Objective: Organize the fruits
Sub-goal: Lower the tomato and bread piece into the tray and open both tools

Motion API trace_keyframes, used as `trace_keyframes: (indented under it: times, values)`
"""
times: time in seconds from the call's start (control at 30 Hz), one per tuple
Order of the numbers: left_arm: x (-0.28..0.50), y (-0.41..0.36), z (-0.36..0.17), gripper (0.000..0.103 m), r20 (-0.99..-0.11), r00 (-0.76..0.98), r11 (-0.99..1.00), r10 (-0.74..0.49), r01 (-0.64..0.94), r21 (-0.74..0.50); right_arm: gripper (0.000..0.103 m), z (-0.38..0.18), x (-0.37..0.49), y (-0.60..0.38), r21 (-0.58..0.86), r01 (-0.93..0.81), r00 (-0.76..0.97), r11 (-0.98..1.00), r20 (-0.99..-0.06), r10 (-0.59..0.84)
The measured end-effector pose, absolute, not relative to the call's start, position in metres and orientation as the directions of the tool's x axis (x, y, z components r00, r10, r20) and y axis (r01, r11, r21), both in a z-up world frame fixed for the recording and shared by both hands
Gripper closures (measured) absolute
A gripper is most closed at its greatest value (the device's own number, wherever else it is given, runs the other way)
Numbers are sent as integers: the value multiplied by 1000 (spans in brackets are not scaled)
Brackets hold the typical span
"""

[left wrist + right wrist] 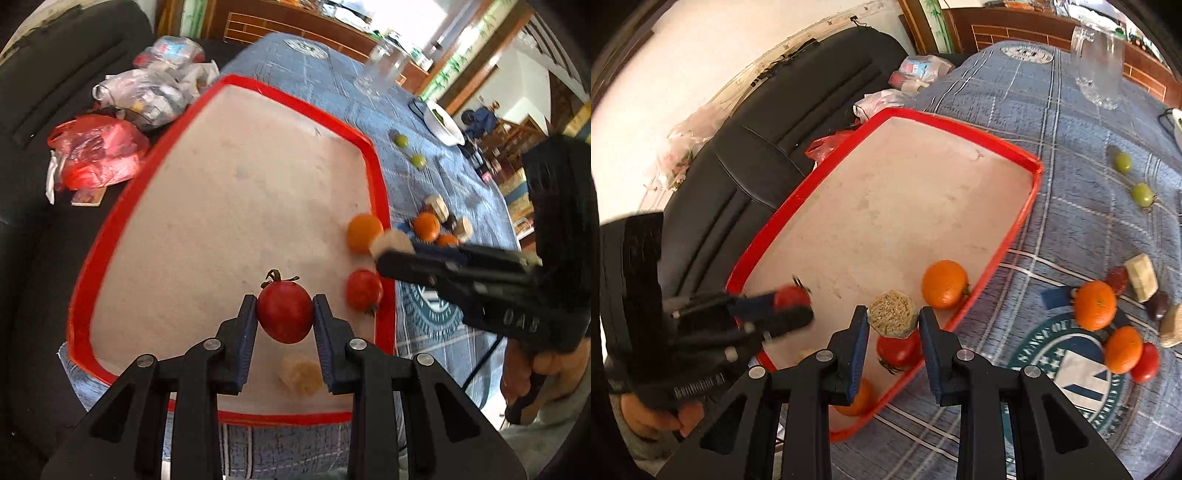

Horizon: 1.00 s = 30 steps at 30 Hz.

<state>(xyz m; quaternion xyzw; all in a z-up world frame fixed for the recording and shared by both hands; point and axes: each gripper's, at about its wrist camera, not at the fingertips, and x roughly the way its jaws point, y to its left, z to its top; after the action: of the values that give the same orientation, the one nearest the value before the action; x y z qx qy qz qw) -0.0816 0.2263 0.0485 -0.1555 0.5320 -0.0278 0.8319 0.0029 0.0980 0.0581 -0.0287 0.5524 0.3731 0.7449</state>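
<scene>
My left gripper is shut on a red tomato with a green stalk, held over the near end of the red-rimmed tray. My right gripper is shut on a beige hexagonal block above the tray's right edge. On the tray floor lie an orange, a tomato under the block, and a pale lump. In the right wrist view the left gripper with its tomato shows at the left.
On the blue checked cloth right of the tray lie two oranges, a tomato, two green fruits, beige blocks and dark fruits. A glass mug stands far back. A black sofa with plastic bags runs along the left.
</scene>
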Motion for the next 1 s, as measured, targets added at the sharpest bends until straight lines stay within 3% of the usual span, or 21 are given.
trace_keyframes:
  times: [0.37,0.67,1.0]
  values:
    - [-83,219,39,75,-882,395,954,-258,-39,-297,75,37,11,124,395,-580,54,713,-855,516]
    - [-75,219,36,75,-886,380,956,-267,-14,-294,73,21,10,144,287,-620,85,730,-901,426]
    - [-72,214,36,75,-892,368,959,-264,3,-283,69,25,-1,147,261,-637,109,725,-901,420]
